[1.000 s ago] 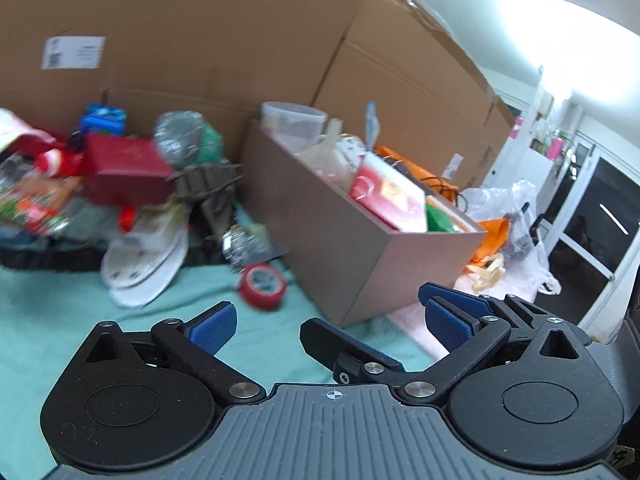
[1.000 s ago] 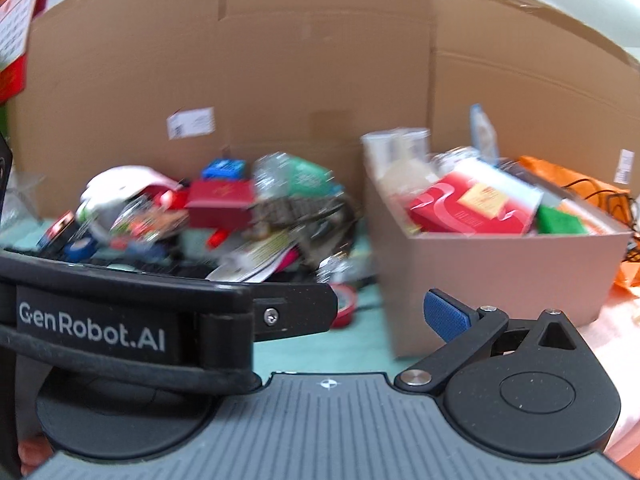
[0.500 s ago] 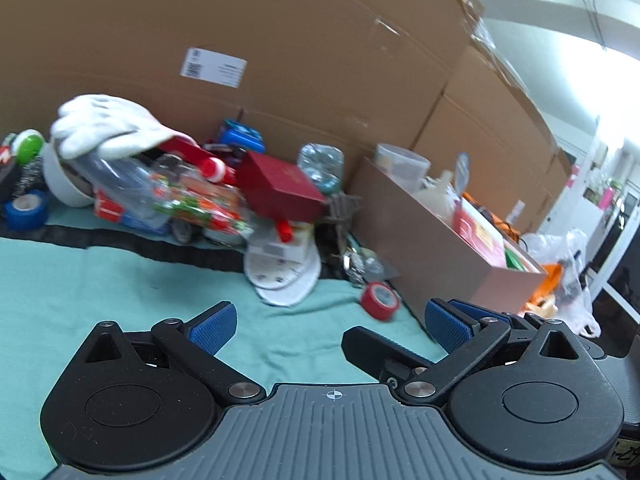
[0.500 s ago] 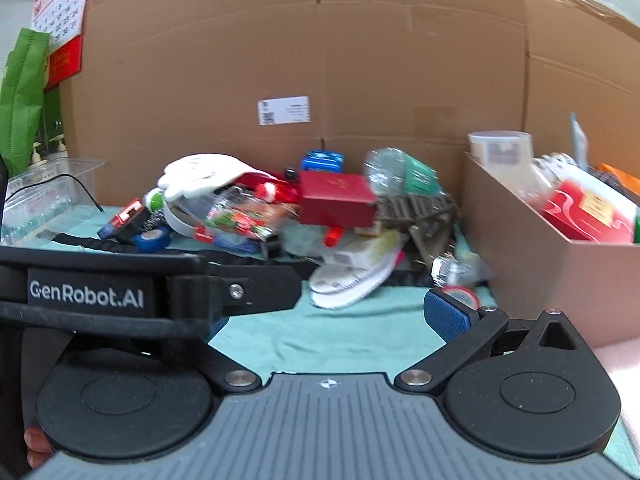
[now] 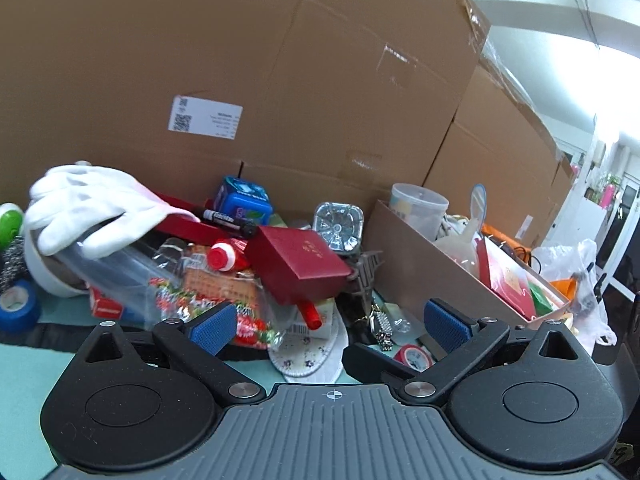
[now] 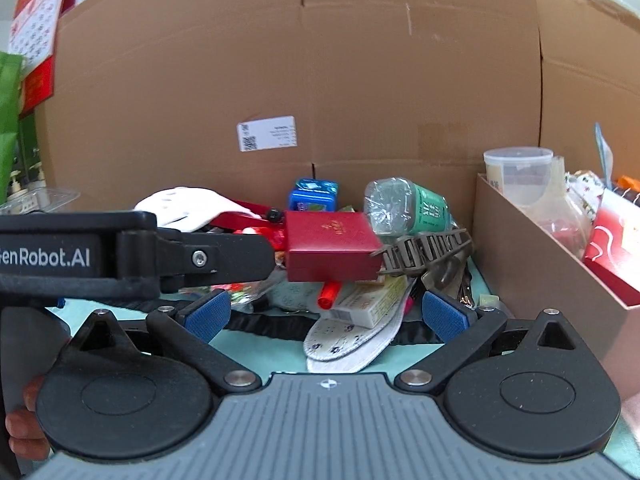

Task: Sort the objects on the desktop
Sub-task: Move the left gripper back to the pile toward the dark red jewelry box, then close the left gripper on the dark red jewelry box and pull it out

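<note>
A pile of desk clutter lies on the teal mat against a cardboard wall. A dark red gift box (image 5: 298, 266) (image 6: 332, 246) tops the pile. Around it lie a white glove (image 5: 86, 200), a blue carton (image 5: 242, 198), a crumpled plastic bottle (image 6: 404, 206), a grey link chain (image 6: 424, 252), white insoles (image 6: 352, 340) and a red tape roll (image 5: 412, 358). My left gripper (image 5: 328, 326) is open and empty in front of the pile. My right gripper (image 6: 326, 316) is open and empty, facing the red box. The left gripper's body (image 6: 132, 254) crosses the right wrist view.
An open brown sorting box (image 5: 416, 264) (image 6: 532, 264) at the right holds a plastic cup, a red packet and other items. Blue tape (image 5: 18, 310) and a white bowl (image 5: 40, 272) lie at far left. White plastic bags (image 5: 576, 264) sit beyond the box.
Both grippers have swung left from the sorting box and moved closer to the clutter pile. The pile now fills the middle of both views. Both stay open.
</note>
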Tool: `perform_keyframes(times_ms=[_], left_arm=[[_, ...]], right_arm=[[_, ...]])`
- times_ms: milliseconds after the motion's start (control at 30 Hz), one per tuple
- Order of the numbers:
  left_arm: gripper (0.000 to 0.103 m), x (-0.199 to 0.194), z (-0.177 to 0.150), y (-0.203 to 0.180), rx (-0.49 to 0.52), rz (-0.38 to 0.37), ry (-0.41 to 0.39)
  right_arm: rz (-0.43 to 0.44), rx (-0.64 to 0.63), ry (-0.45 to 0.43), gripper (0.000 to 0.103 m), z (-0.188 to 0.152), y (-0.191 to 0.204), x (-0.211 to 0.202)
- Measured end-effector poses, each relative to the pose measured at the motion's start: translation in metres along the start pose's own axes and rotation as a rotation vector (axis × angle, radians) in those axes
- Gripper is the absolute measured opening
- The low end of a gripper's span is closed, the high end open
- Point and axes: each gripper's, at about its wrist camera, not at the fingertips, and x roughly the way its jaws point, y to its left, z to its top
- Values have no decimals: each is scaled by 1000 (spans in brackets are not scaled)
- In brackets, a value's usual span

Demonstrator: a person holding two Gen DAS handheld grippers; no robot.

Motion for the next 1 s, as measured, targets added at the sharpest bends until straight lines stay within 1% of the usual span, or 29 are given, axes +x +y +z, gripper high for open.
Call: perform_keyframes(times_ms=[67, 167, 267, 400, 533, 600, 667, 767, 867, 900, 967, 1000], left_arm=[[99, 14, 4, 2, 14, 1, 24], [92, 34, 8, 6, 13, 8, 59], [91, 48, 13, 10, 4, 9, 70], [87, 64, 18, 13, 19, 14, 91], [87, 76, 20, 15, 27, 27, 94], [87, 81, 22, 16, 22, 32, 93], [87, 87, 24, 18, 28, 33, 97], [87, 94, 27, 20, 38, 36, 104], [86, 100, 29, 21, 39, 38, 107], [86, 102, 30, 22, 37, 35, 111], [78, 106, 31, 24, 41, 36, 121], [76, 108, 31, 24, 44, 39, 122]], right_arm=[[10, 14, 4, 100, 1, -5, 9], [8, 22, 13, 95, 2, -10, 23], [7, 41, 23, 90, 3, -12, 38], [38, 66, 47, 84, 3, -12, 59], [88, 127, 54, 84, 0, -19, 78], [106, 142, 53, 86, 0, -22, 85], [107, 138, 36, 89, 0, -23, 89], [91, 115, 7, 89, 3, -23, 94], [111, 126, -10, 90, 7, -27, 98], [119, 132, -10, 91, 8, -29, 99], [136, 130, -17, 91, 10, -30, 102], [145, 125, -19, 91, 11, -29, 102]])
